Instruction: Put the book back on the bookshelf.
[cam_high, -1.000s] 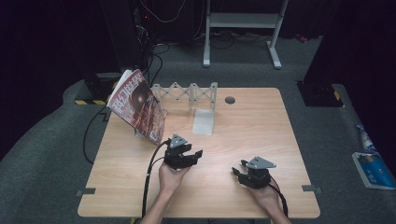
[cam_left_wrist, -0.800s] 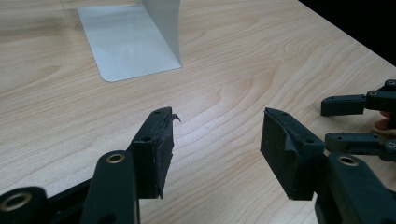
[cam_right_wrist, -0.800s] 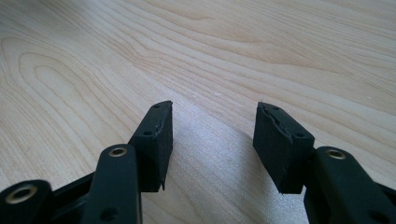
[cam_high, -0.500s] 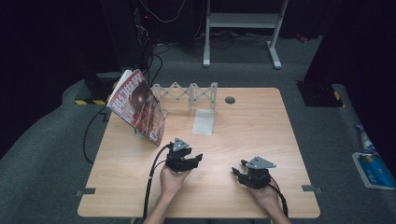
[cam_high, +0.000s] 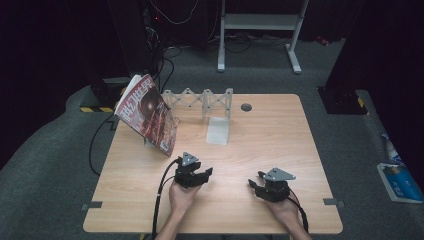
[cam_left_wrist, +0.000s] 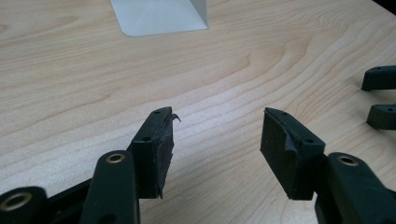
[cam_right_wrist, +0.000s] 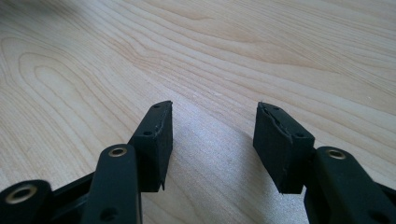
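Note:
My left gripper (cam_high: 204, 174) is held low over the front of the wooden table (cam_high: 280, 145), left of centre. In the left gripper view its black jaws (cam_left_wrist: 217, 135) stand apart over bare wood with nothing between them. My right gripper (cam_high: 253, 183) rests near the front right, its tips pointing left toward the other gripper. Its jaws (cam_right_wrist: 212, 126) are open too, with only wood grain beyond them. The right gripper's fingertips (cam_left_wrist: 380, 77) appear at the right edge of the left gripper view.
A red magazine (cam_high: 147, 114) leans tilted at the back left against a white folding lattice rack (cam_high: 200, 98). A white flat stand (cam_high: 218, 131) (cam_left_wrist: 159, 16) sits ahead of the left gripper. A round cable hole (cam_high: 246, 107) is at the back. Cables trail off the front edge.
My left gripper has sunk slightly toward the table and drawn a little nearer the person. The right gripper, the magazine and the rack have kept still.

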